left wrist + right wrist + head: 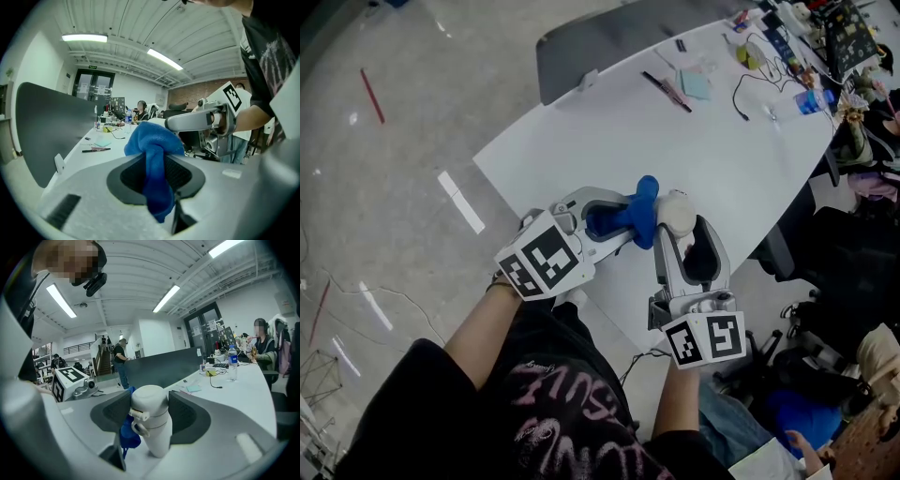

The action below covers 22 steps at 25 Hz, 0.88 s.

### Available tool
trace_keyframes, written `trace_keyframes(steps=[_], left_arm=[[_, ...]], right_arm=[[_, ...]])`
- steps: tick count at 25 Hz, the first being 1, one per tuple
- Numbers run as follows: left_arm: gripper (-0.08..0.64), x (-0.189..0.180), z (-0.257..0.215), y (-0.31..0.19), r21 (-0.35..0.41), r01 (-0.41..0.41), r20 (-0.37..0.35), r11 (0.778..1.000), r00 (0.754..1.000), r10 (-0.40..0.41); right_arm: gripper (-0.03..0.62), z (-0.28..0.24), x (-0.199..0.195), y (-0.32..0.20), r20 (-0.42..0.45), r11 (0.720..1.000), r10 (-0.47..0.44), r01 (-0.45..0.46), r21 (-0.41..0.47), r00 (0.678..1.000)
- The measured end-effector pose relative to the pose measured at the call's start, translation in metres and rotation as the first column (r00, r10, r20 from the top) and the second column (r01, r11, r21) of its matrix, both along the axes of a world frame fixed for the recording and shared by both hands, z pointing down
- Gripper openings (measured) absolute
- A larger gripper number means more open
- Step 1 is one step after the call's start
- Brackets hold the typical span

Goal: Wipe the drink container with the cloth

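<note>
In the head view my left gripper (630, 217) is shut on a blue cloth (639, 214), whose bunched end presses against the side of a white drink container (679, 214). My right gripper (685, 228) is shut on that container and holds it above the near edge of the white table (703, 150). The left gripper view shows the blue cloth (154, 164) pinched between the dark pads, with the right gripper's arm just beyond. The right gripper view shows the white drink container (152, 420) upright between the pads, its loop strap facing the camera, and the blue cloth (127, 433) touching its left side.
Pens (667, 91), a teal notepad (696, 84), cables (755, 89) and a water bottle (814, 101) lie at the far end of the table. A dark divider panel (609, 37) stands along its far side. People sit at the far end. Grey floor lies to the left.
</note>
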<state>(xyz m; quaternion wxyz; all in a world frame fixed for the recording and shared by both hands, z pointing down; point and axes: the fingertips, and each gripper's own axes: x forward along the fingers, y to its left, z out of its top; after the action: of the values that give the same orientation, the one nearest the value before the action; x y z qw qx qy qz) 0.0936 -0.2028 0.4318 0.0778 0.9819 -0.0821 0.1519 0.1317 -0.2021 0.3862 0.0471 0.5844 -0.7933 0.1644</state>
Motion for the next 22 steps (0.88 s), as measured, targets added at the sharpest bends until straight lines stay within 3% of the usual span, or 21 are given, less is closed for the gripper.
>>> trace_keyframes(steps=[7,14,22], left_arm=[[0.098,0.003,0.027,-0.002,-0.008,-0.035,0.044,0.999,0.998,0.035],[0.098,0.0,0.061,-0.005,-0.075,-0.051,0.09,0.996,0.994,0.058],[0.1,0.001,0.087,-0.008,-0.16,-0.059,0.094,0.985,0.993,0.074]], right_arm=[[0.262,0.0,0.0,-0.002,0.0,1.0,0.008,-0.008,-0.004,1.0],[0.262,0.0,-0.002,-0.005,0.004,1.0,0.019,-0.019,-0.012,1.0],[0.264,0.002,0.0,-0.005,0.018,0.999,0.035,-0.034,-0.02,0.999]])
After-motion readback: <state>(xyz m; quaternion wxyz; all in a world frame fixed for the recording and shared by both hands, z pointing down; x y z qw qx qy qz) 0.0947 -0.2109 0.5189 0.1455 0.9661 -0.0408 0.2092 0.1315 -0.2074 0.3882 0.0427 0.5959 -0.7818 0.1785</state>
